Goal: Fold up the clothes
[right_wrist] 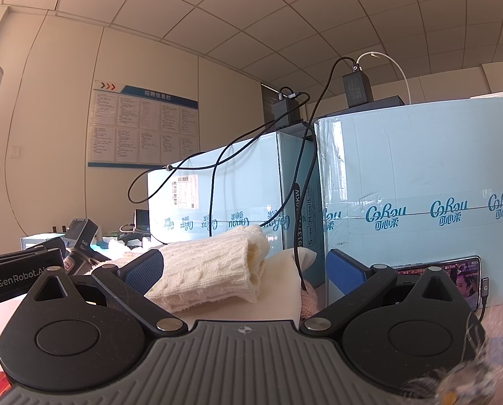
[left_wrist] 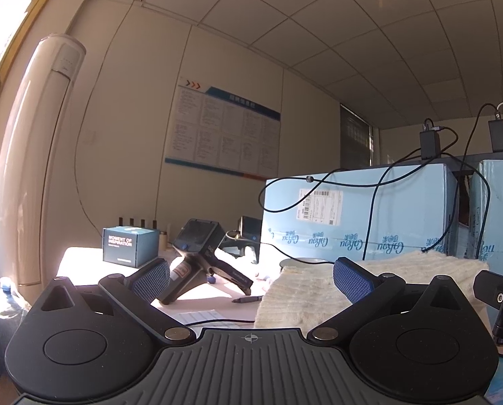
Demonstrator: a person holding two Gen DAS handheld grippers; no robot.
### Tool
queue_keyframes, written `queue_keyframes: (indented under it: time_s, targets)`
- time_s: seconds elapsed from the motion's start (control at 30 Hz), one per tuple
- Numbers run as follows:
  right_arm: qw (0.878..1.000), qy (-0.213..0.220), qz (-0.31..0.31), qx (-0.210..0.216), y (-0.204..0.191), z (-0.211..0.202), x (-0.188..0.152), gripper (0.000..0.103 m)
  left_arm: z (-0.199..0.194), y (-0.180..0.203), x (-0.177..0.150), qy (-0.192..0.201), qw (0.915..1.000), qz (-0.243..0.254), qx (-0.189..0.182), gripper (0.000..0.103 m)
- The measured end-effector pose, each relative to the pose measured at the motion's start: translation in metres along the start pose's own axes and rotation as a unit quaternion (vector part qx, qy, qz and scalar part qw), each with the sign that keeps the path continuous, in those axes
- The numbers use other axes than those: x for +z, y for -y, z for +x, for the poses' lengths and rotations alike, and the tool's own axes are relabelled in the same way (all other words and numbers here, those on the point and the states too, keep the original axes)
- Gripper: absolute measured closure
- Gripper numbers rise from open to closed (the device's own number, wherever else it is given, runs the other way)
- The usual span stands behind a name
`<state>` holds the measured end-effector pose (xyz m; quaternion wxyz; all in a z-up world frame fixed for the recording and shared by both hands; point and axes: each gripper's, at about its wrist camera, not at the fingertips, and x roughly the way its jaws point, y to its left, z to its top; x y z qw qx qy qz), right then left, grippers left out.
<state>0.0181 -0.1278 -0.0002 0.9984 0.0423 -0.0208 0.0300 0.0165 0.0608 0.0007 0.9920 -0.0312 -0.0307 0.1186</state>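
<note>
While both grippers sit low over the white worktop [left_wrist: 82, 263], each one has its jaws spread wide with nothing held between them. The left gripper [left_wrist: 251, 278] has blue bumpy pads [left_wrist: 152, 278]. The right gripper [right_wrist: 244, 268] has the same kind.

A cream knitted sweater [right_wrist: 211, 270] lies folded in a thick bundle on the worktop. In the right wrist view it sits just ahead of the jaws, between them and a bit toward the left finger. In the left wrist view the sweater [left_wrist: 305, 297] lies ahead, near the right finger.

Behind the sweater stand two big light blue boxes [right_wrist: 420, 182]. They have tape with the word "CoRou" and Chinese letters. One box has a white shipping label [left_wrist: 319, 207] with a barcode. Black chargers [right_wrist: 356, 89] sit on top, and dark cables [right_wrist: 217, 172] hang down the fronts. A phone [right_wrist: 454, 276] with a lit screen leans by the right finger.

Ahead of the left jaws sits a small dark box [left_wrist: 130, 246] that says "MOMENT OF INSPIRATION". A black handheld device [left_wrist: 201, 253] stands beside it. A pen [left_wrist: 248, 299] lies on the worktop. To the left in the right wrist view, a black part [right_wrist: 18, 278] reads "GenRobot.AI".

The room has beige walls, a tiled ceiling and a notice board [left_wrist: 224, 131] with small writing. A tall white air conditioner [left_wrist: 38, 155] stands far left, by a sunny window.
</note>
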Motion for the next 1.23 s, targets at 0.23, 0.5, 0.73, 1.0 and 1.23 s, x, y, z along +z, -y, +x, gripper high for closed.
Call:
queue_keyframes:
  time_s: [0.23,0.5,0.73,1.0,1.23]
  targets:
    - [1.000,0.000,0.000,0.000,-0.0001,0.0001,0.0002,0.000,0.0004,-0.0005,-0.0001,-0.001,1.0000,-0.001,-0.001,0.000]
    - [1.000,0.000,0.000,0.001,0.0002,0.0002,0.0001,0.000,0.0002,-0.0005,-0.0001,-0.003,1.0000,-0.002,-0.001,0.000]
    - [1.000,0.000,0.000,0.001,0.0002,0.0004,0.0001,0.000,0.0002,-0.0014,-0.0006,-0.005,1.0000,-0.003,-0.001,0.000]
    - [1.000,0.000,0.000,0.001,0.0003,0.0007,0.0002,0.000,0.0013,-0.0017,-0.0010,-0.008,1.0000,-0.004,-0.002,0.000]
    - [1.000,0.000,0.000,0.001,0.0007,0.0011,0.0001,0.000,0.0024,-0.0025,-0.0010,-0.011,0.9999,-0.006,-0.002,0.000]
